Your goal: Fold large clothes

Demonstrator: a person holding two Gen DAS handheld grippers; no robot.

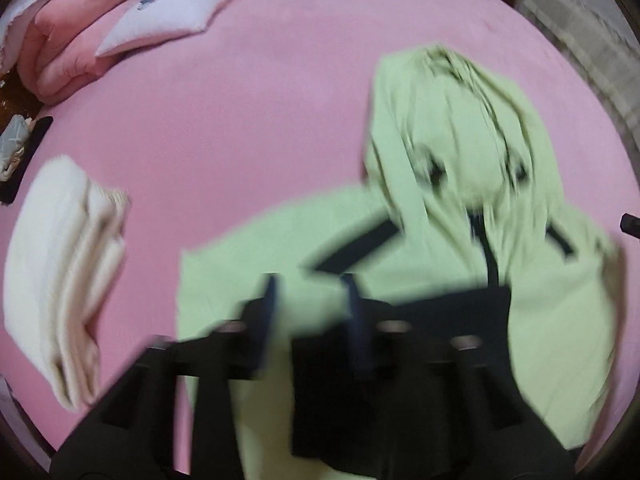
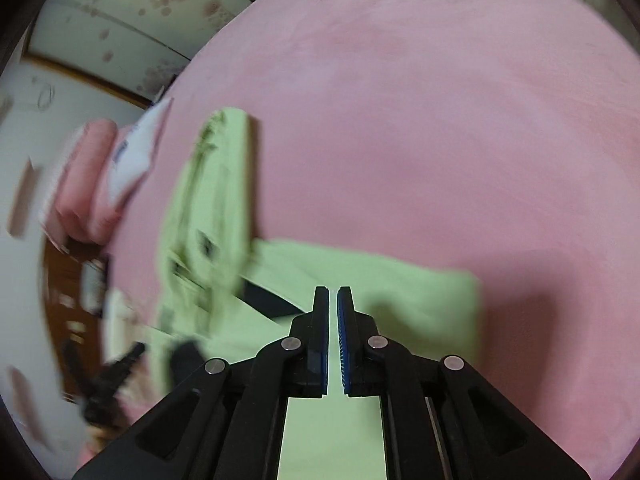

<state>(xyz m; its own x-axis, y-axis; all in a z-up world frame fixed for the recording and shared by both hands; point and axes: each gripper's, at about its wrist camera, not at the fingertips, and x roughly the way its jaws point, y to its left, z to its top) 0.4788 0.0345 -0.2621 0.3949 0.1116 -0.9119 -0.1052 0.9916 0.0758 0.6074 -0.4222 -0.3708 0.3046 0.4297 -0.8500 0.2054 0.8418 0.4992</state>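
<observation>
Left gripper (image 1: 312, 284) fingers spread, blurred, over pale green garment (image 1: 560, 320), right gripper (image 2: 333, 292) fingers nearly together, gap visible, nothing between, garment crumpled with black trim, on pink bedsheet (image 1: 280, 80), folded white cloth (image 1: 56, 264) well left of garment.

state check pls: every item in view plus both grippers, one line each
green garment: unfolded, rumpled on the bed, hood end bunched
left gripper: open, above the garment; frame blurred
right gripper: nearly shut, narrow gap, nothing visibly between its fingers
white towels: folded, stacked
pink quilt: folded, at the bed's far corner
pillow: lying flat, against the quilt
pink bed sheet: spread flat
</observation>
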